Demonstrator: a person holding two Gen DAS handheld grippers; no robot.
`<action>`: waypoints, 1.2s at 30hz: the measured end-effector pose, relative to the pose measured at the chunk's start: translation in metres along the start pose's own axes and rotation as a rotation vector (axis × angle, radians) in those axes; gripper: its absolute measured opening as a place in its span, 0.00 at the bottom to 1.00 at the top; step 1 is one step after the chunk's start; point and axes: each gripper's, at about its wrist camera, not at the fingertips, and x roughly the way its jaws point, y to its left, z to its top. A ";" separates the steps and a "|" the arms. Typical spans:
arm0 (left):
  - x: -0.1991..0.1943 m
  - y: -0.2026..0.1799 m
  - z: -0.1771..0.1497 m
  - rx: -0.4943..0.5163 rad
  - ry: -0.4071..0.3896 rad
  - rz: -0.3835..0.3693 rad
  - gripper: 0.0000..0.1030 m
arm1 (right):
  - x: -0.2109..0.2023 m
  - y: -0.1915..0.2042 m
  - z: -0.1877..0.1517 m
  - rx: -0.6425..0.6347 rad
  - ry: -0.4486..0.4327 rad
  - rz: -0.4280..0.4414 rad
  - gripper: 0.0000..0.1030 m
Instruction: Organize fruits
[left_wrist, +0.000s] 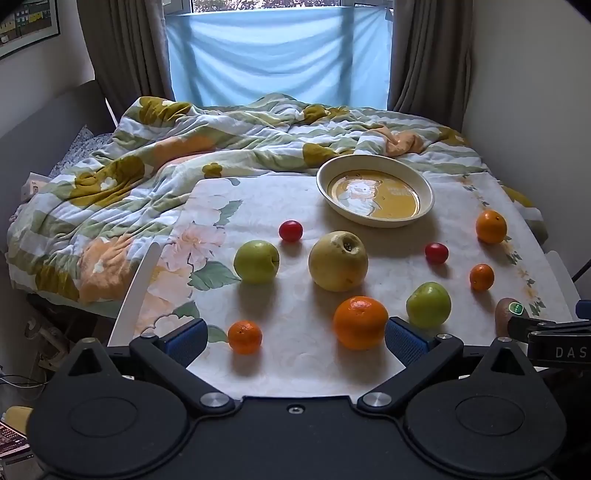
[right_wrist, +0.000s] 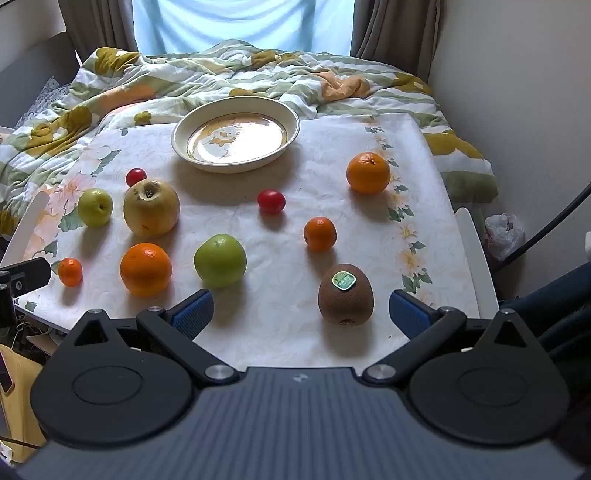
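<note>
Several fruits lie on a floral tablecloth (left_wrist: 280, 206): a large yellow apple (left_wrist: 338, 261), two green apples (left_wrist: 256, 261) (left_wrist: 428, 304), oranges and mandarins (left_wrist: 360, 322) (left_wrist: 244, 336), two red tomatoes (left_wrist: 290, 230) (left_wrist: 436, 253), and a kiwi with a green sticker (right_wrist: 346, 294). An empty cream plate (left_wrist: 375, 168) sits at the back. My left gripper (left_wrist: 295, 338) is open and empty, low at the front edge, with the big orange just inside its right finger. My right gripper (right_wrist: 301, 312) is open and empty, with the kiwi between its fingers near the right one.
A rumpled floral duvet (left_wrist: 155, 155) covers the bed behind the table. Walls close in on the right (right_wrist: 517, 110) and left. White chair rails (left_wrist: 138, 291) (right_wrist: 476, 258) flank the table. A plastic bag (right_wrist: 504, 234) lies on the floor at right.
</note>
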 end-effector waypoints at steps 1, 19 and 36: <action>0.000 0.000 0.000 -0.001 -0.001 0.000 1.00 | 0.000 0.000 0.000 0.000 0.000 -0.001 1.00; -0.001 0.004 -0.001 -0.004 -0.005 -0.001 1.00 | 0.001 0.002 -0.001 0.006 0.006 -0.001 1.00; -0.001 0.009 0.000 -0.010 -0.005 0.001 1.00 | 0.000 0.004 0.000 0.005 0.007 -0.003 1.00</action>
